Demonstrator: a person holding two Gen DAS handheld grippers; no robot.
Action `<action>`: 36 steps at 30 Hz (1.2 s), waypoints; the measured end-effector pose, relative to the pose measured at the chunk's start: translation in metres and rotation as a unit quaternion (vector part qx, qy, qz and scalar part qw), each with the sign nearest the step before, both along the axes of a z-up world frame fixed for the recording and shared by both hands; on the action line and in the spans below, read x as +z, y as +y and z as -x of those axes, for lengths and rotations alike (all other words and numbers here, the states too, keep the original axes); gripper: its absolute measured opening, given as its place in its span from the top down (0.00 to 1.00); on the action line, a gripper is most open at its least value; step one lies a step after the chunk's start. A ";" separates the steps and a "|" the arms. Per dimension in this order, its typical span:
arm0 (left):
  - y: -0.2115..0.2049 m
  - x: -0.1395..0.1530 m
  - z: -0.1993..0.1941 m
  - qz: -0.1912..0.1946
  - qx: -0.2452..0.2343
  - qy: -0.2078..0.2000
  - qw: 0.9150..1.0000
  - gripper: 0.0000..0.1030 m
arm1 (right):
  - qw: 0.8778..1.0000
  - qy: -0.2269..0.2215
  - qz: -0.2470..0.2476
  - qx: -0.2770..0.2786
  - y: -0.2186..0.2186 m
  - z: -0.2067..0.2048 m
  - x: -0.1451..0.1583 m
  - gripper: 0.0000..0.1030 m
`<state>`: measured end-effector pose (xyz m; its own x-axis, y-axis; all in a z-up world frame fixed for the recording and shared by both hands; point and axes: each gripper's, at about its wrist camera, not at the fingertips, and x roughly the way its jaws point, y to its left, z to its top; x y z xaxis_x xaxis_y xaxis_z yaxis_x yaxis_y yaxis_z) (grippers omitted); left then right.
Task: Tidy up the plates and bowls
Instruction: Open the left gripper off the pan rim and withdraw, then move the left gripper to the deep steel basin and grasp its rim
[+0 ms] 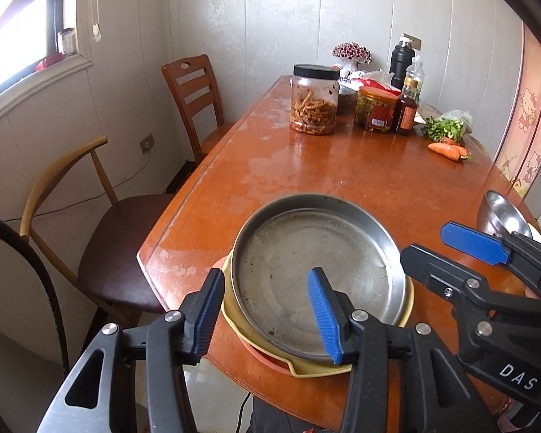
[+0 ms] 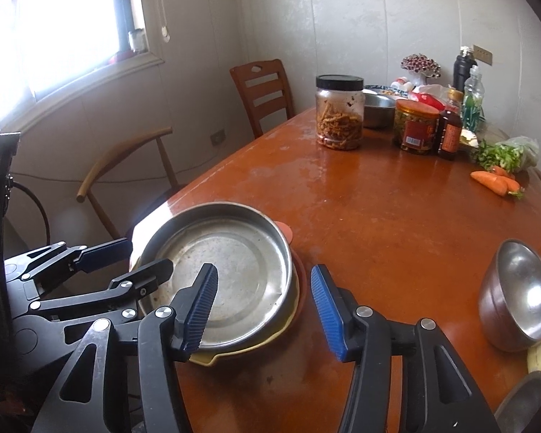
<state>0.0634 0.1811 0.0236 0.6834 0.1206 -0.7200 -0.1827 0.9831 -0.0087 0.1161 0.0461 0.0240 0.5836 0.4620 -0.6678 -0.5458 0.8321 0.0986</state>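
A round steel plate (image 1: 317, 274) (image 2: 234, 274) rests on a yellow plate (image 1: 321, 368) (image 2: 205, 359), which lies on an orange one (image 1: 267, 361) (image 2: 285, 231), at the near edge of the wooden table (image 1: 306, 166). My left gripper (image 1: 267, 272) (image 2: 148, 253) is open and straddles the stack's left rim without pressing on it. My right gripper (image 2: 263, 269) (image 1: 425, 241) is open astride the right rim, one finger over the steel plate and one outside. A steel bowl (image 2: 519, 296) (image 1: 501, 213) stands tilted to the right.
At the table's far end stand a black-lidded jar (image 1: 313, 101), a red-lidded jar (image 1: 377, 108), bottles (image 1: 407, 112), a steel bowl (image 2: 378, 108), greens (image 1: 447, 126) and carrots (image 1: 447, 149). Two chairs (image 1: 101, 245) line the left side. More dishes (image 2: 539, 361) lie at the near right.
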 end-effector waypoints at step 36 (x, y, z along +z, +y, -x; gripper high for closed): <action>-0.138 0.062 0.033 -0.005 -0.097 -0.057 0.994 0.39 | 0.989 -0.101 -0.068 -0.084 -0.154 0.088 0.084 0.31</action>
